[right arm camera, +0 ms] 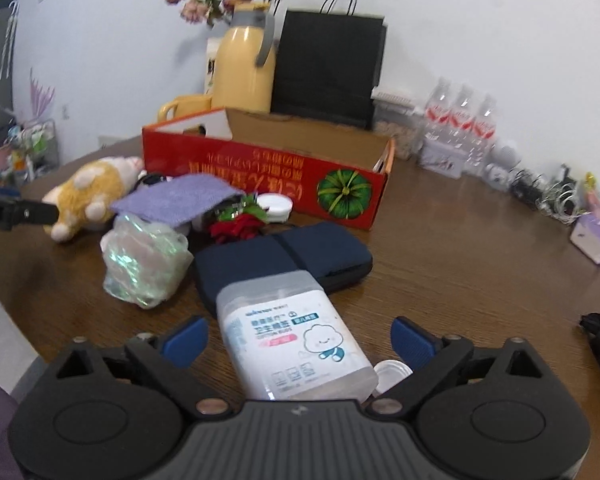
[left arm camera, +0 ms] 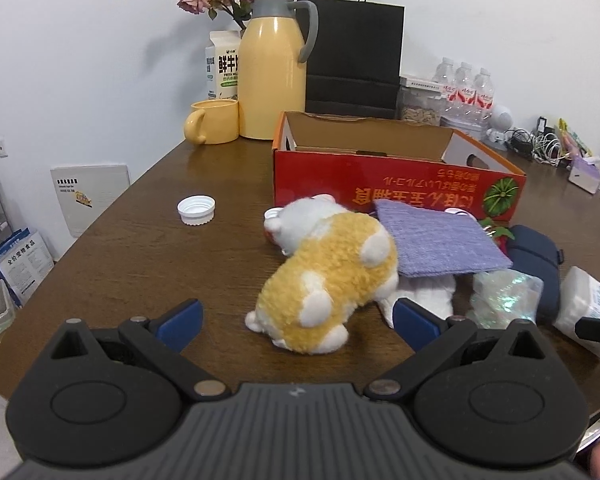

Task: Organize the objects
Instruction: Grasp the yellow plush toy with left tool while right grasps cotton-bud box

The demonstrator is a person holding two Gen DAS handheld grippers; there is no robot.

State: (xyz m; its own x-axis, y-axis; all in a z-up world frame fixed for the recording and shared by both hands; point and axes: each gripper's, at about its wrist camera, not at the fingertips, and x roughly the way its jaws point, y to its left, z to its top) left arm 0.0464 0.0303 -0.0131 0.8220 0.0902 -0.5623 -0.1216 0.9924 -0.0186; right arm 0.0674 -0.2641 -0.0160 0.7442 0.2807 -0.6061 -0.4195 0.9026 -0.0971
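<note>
Two open grippers close in on the clutter in front of an empty red cardboard box (left arm camera: 396,178) on the brown wooden desk (left arm camera: 140,256).

The box lies beyond everything, open side up, so whatever is picked must travel forward and over its near wall. The yellow-and-white plush toy (left arm camera: 328,276) lies just ahead of the left gripper (left arm camera: 298,320), its long axis slanting away to the right; the blue fingers (left arm camera: 180,322) stand spread wide on either side of its rear end, touching nothing. The clear rectangular tub of cotton swabs (right arm camera: 292,332) lies lengthwise between the right gripper (right arm camera: 300,338) fingers (right arm camera: 414,342), which are spread almost fully with a gap on each side, so nothing is gripped yet. The right hand looks nearer to a grasp.
</note>
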